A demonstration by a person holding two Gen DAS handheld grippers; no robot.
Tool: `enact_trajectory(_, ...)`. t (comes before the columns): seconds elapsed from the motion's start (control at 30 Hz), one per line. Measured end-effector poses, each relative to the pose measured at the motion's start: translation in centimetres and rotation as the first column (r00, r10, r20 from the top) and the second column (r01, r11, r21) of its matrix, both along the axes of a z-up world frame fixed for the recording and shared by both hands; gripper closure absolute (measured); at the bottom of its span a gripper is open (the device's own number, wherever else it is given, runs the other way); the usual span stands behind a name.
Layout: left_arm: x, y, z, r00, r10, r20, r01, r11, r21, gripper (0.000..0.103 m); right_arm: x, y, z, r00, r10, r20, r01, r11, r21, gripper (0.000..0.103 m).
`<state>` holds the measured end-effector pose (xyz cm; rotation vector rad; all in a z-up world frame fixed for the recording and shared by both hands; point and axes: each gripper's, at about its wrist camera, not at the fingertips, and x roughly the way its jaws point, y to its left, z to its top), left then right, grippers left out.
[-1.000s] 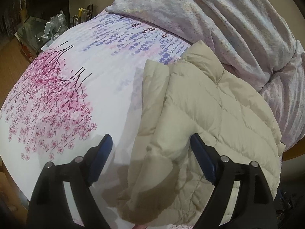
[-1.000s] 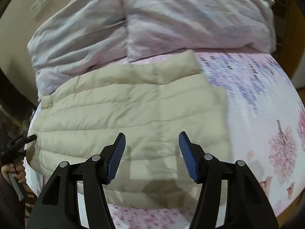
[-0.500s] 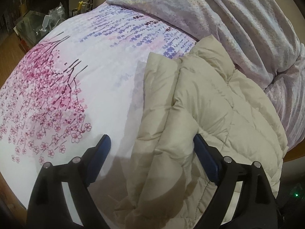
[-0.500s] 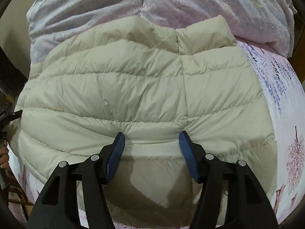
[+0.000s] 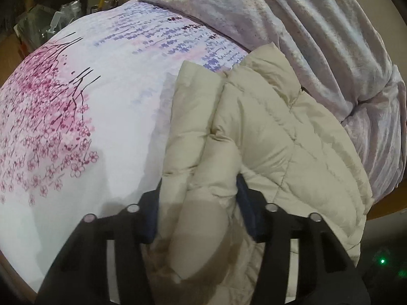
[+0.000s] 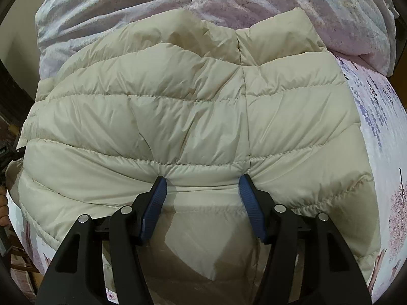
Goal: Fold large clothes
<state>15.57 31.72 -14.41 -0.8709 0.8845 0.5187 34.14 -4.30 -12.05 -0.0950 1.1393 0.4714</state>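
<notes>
A cream quilted puffer jacket lies folded on the bed, its collar toward the duvet. In the left wrist view my left gripper has a thick folded edge of the jacket bulging between its blue pads, which are mostly hidden by the fabric. In the right wrist view the jacket fills the frame. My right gripper is open, its blue fingertips pressed down into the jacket's quilted surface with a panel between them.
The bed sheet is white with pink blossom and purple print. A rumpled lilac duvet is piled behind the jacket. A cluttered side table stands at the far left. The bed's wooden edge shows on the right.
My left gripper has moved forward onto the jacket's folded edge, and its jaws have narrowed around it. My right gripper has dropped closer, its tips now pressing into the jacket.
</notes>
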Motion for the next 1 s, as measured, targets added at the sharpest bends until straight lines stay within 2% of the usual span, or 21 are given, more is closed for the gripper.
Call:
enact_trajectory(0.07,0.1,-0.3,0.1,1.000,-0.003,0.010,0.003,1.000,-0.002,0.069,0.0,0.0,0.0,1.000,0.001,0.001,-0.001,1.000,0.000,0.041)
enact_trajectory(0.17,0.2,-0.7,0.7,1.000,-0.017,0.016,0.017,1.000,0.013,0.080,-0.1,0.1,0.0,1.000,-0.001,-0.001,0.001,1.000,0.002,0.041)
enact_trajectory(0.27,0.4,-0.9,1.1,0.999,-0.032,0.020,0.031,0.999,0.029,0.086,-0.1,0.1,0.0,1.000,0.000,-0.001,0.000,1.000,0.002,0.041)
enact_trajectory(0.47,0.0,-1.1,2.7,0.998,-0.037,0.059,0.035,0.999,0.040,0.091,0.0,0.5,0.1,1.000,0.003,-0.001,-0.003,1.000,-0.004,0.041)
enact_trajectory(0.67,0.9,-2.8,7.5,0.987,-0.090,0.132,0.075,0.990,0.118,0.091,0.1,0.7,0.0,1.000,0.005,0.000,-0.005,1.000,-0.011,0.041)
enact_trajectory(0.87,3.6,-7.4,13.2,0.956,-0.213,0.204,0.172,0.964,0.202,0.091,0.3,0.6,0.0,1.000,0.003,-0.006,-0.003,1.000,-0.010,0.041)
enact_trajectory(1.0,5.6,-10.5,15.3,0.932,-0.283,0.226,0.233,0.946,0.224,0.091,0.5,0.6,0.0,1.000,0.001,-0.009,-0.001,1.000,-0.008,0.041)
